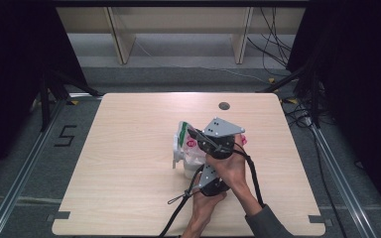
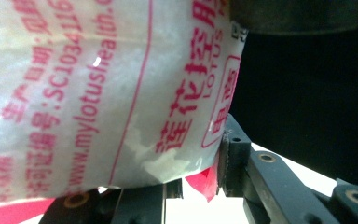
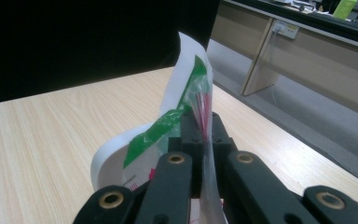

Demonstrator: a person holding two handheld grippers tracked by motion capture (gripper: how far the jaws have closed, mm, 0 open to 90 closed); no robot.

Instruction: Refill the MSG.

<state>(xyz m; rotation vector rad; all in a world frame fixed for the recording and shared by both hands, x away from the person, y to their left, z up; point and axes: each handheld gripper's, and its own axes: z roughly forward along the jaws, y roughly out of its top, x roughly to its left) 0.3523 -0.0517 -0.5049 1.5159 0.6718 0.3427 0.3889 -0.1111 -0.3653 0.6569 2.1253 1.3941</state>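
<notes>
A white plastic bag [image 1: 186,148] with red print and a green stripe stands upright near the middle of the table [image 1: 129,163]. My right gripper [image 1: 198,136], the one with the grey plate on top, is shut on the bag's flat top edge [image 3: 200,100]; the film runs between its two pads [image 3: 204,121]. My left gripper [image 1: 198,171] comes in from below and is shut on the bag's filled lower body [image 2: 98,93]. In the left gripper view [image 2: 158,182] one pad [image 2: 227,158] presses the bag's side, and the bag hides the other.
A round cable hole [image 1: 223,105] lies near the table's far edge. Black cables [image 1: 250,173] trail from both grippers toward the front edge. Wooden furniture legs [image 1: 121,39] stand on the floor beyond the table, with metal rails [image 1: 25,168] at the left.
</notes>
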